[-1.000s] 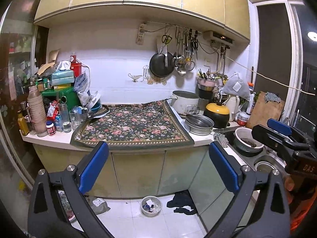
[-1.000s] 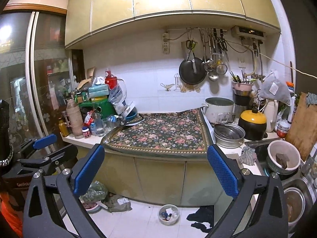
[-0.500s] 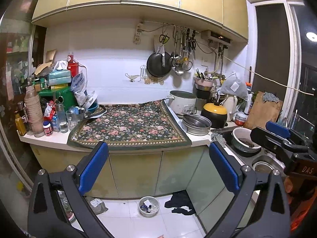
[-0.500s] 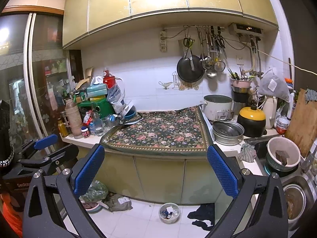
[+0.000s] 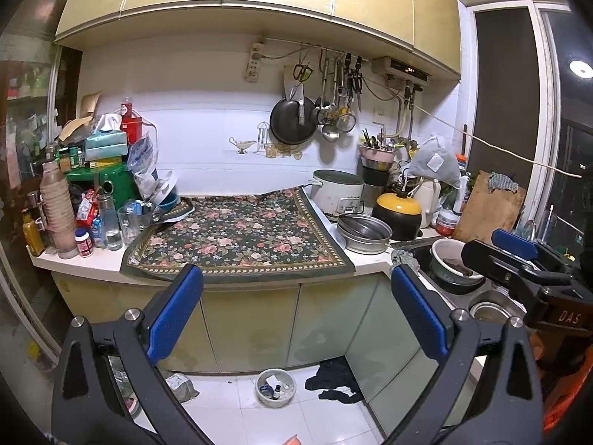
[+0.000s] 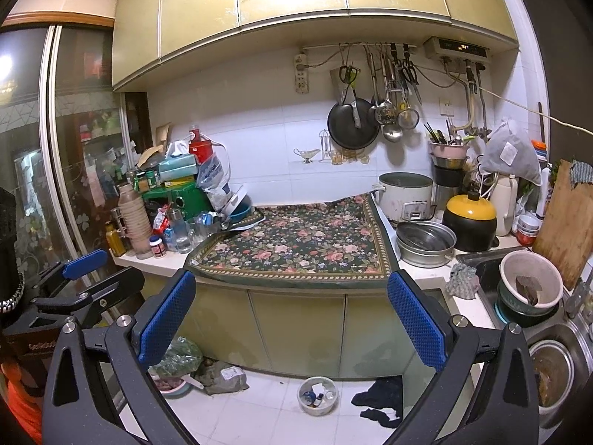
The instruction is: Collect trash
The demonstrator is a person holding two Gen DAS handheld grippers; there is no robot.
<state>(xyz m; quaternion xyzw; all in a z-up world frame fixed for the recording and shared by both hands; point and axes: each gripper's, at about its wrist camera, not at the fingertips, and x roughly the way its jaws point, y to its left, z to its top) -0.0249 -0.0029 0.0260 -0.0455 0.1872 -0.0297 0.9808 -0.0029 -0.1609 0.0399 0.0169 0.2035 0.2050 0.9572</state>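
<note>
Both sets of fingers stand wide apart and hold nothing: the left gripper (image 5: 296, 319) and the right gripper (image 6: 291, 320) hang in the air facing the desk (image 6: 426, 278).

The likely trash lies on the floor (image 6: 267, 415) at the cabinet foot: a crumpled packet (image 6: 226, 374) and a green bag (image 6: 178, 358). Both look light, soft and crushable, best pinched at a raised fold. A small white bowl (image 6: 318, 395) holding little bottles sits just beside a dark cloth (image 6: 380, 398); it seems rigid, best taken by its rim.

The floral cloth (image 6: 296, 244), a metal pot (image 6: 426, 243) and crowded bottles (image 6: 135, 218) sit above, out of the way of the floor.
</note>
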